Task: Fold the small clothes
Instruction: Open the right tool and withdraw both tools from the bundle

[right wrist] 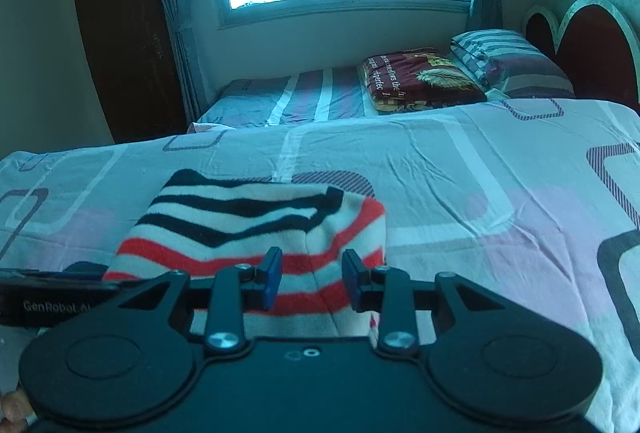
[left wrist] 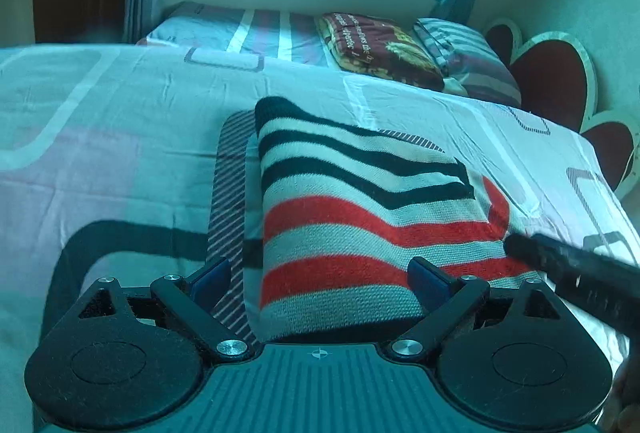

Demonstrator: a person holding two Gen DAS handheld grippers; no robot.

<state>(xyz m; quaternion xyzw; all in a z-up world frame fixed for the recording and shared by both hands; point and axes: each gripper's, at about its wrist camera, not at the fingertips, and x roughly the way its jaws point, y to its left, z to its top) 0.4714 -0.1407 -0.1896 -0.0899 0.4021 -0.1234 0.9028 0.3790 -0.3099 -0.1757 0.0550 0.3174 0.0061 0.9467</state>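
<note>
Striped garment (left wrist: 360, 217), one piece, black-and-white bands over red-and-white, lies folded into a block on the patterned bedsheet (left wrist: 120, 137) of the near bed. Left gripper (left wrist: 320, 281) spread wide, blue pads either side of the cloth's near edge, pressing nothing; right gripper (right wrist: 312, 281) partly open above the near edge, nothing pinched. Beyond: second bed, one folded maroon blanket (right wrist: 416, 77), one striped pillow (right wrist: 508, 61).

One striped garment (left wrist: 360, 217), two beds (left wrist: 120, 137), one pillow (right wrist: 516, 61)
</note>
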